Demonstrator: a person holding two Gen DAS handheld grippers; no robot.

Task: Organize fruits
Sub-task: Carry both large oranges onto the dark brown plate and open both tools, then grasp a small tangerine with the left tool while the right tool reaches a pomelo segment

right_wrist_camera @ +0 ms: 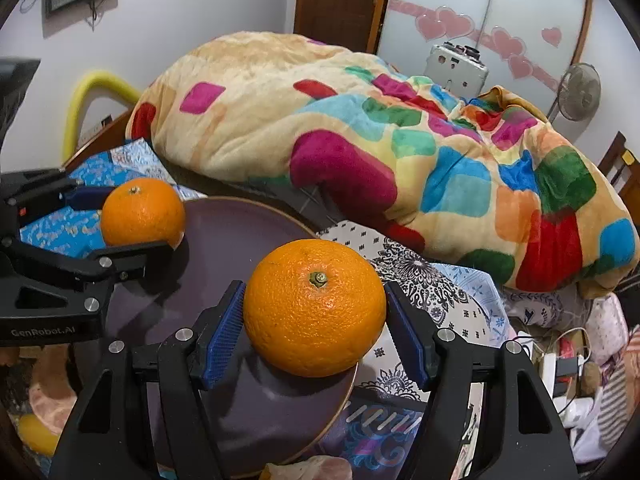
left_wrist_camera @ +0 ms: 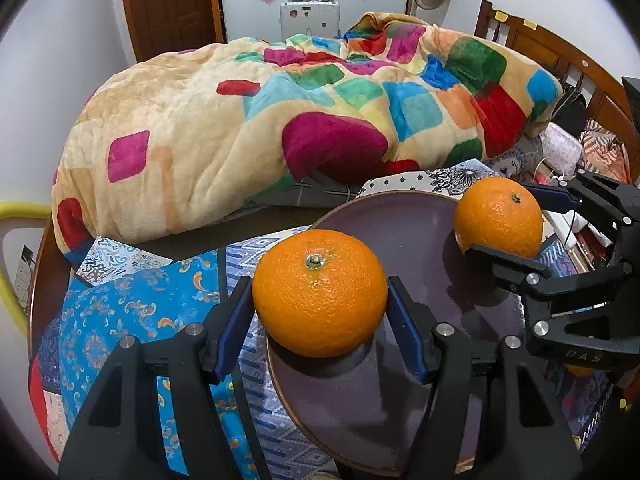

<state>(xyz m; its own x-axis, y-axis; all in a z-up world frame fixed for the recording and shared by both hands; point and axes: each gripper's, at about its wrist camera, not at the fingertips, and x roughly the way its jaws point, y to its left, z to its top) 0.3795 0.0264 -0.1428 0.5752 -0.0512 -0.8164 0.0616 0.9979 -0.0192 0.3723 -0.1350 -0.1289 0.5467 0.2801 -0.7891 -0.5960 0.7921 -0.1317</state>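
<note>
A dark purple plate (left_wrist_camera: 416, 240) lies on a patterned cloth. My left gripper (left_wrist_camera: 320, 300) is shut on an orange (left_wrist_camera: 320, 292), held just above the plate's near-left edge. My right gripper (right_wrist_camera: 314, 312) is shut on a second orange (right_wrist_camera: 314, 306), held over the plate's (right_wrist_camera: 224, 232) right edge. In the left wrist view the right gripper (left_wrist_camera: 516, 224) with its orange (left_wrist_camera: 499, 218) shows at the right. In the right wrist view the left gripper (right_wrist_camera: 120, 228) with its orange (right_wrist_camera: 142, 212) shows at the left.
A bulky colourful blanket (left_wrist_camera: 280, 120) lies heaped on the bed behind the plate. A blue patterned cloth (left_wrist_camera: 132, 300) covers the surface at left. Cables and clutter (right_wrist_camera: 560, 360) sit at the right. Another orange fruit (right_wrist_camera: 36, 434) lies low at the left.
</note>
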